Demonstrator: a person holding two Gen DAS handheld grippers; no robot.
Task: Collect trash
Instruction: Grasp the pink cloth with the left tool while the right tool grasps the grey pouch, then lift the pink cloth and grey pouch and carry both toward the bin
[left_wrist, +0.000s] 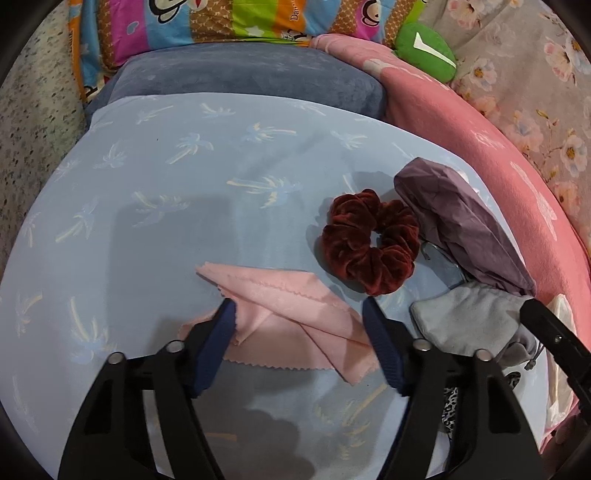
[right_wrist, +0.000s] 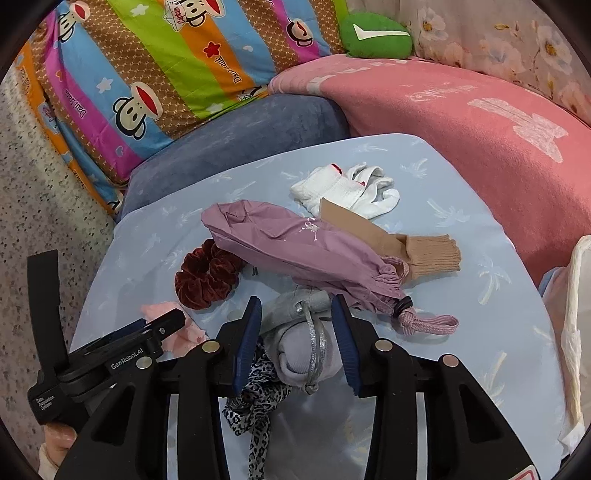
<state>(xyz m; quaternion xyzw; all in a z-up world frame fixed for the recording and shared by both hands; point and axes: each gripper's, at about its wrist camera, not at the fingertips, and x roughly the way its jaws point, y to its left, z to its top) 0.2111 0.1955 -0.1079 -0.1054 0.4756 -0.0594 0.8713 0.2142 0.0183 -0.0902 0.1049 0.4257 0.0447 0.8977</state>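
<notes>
While nothing looked collected yet, my left gripper (left_wrist: 299, 314) stood with open jaws around the pink cloth (left_wrist: 280, 314) on the bed (left_wrist: 147, 177), my right gripper (right_wrist: 295, 317) open around the grey pouch (right_wrist: 299, 350).

Two handheld grippers: left gripper (left_wrist: 299, 306), right gripper (right_wrist: 295, 306). One pale blue sheet with palm print (left_wrist: 155, 229) spread as the surface. On it: one dark red velvet scrunchie (left_wrist: 369, 240), one folded pink cloth (left_wrist: 284, 310), one mauve fabric sleeve with a drawstring end (right_wrist: 295, 247), one grey drawstring pouch (right_wrist: 299, 350), one leopard-print strip of fabric (right_wrist: 255, 398), one tan ribbed-cuff sock (right_wrist: 424, 254), one bundle of white socks (right_wrist: 347, 188), exact count of socks unclear. Around the edge: one striped cartoon-monkey pillow (right_wrist: 147, 70), one grey-blue cushion (left_wrist: 251, 74), one pink blanket (right_wrist: 480, 122), one green plush (right_wrist: 376, 35).
</notes>
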